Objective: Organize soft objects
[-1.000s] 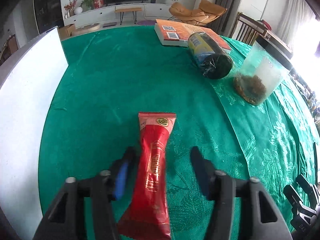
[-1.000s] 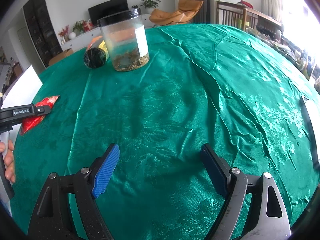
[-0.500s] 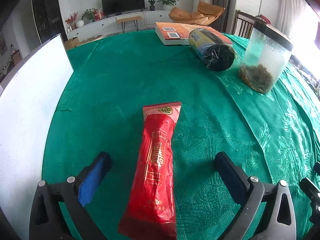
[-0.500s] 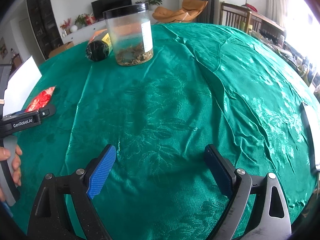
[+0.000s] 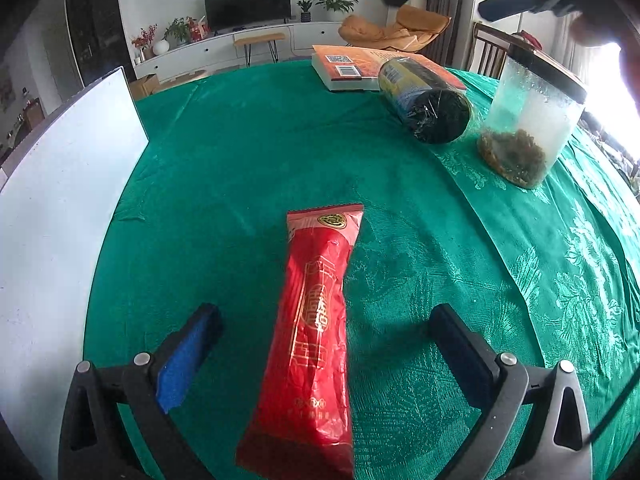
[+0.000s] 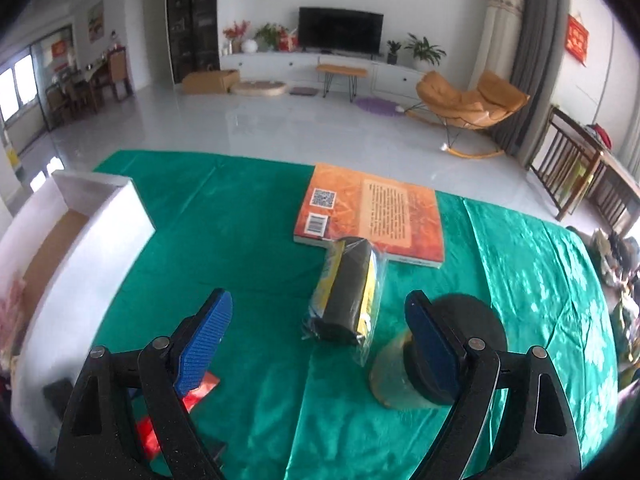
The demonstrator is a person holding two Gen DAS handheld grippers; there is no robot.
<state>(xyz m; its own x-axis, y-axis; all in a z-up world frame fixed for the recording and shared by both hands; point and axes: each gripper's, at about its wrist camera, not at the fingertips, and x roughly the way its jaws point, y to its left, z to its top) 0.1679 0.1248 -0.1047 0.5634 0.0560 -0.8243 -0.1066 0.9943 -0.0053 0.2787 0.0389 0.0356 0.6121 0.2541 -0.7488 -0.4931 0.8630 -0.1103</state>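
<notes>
My left gripper [image 5: 320, 344] stands wide apart over the green tablecloth [image 5: 248, 168], and the red snack packet [image 5: 312, 328] lies flat on the cloth between its fingers, touching neither pad. My right gripper [image 6: 318, 332] hangs above the table with nothing between its jaws, which are closing a little; below it lie the wrapped dark roll [image 6: 348, 292], its far end resting on the orange book [image 6: 376, 212], and the clear jar [image 6: 400, 376] with a black lid just beside the roll. The white box [image 6: 80, 232] stands at the table's left edge.
</notes>
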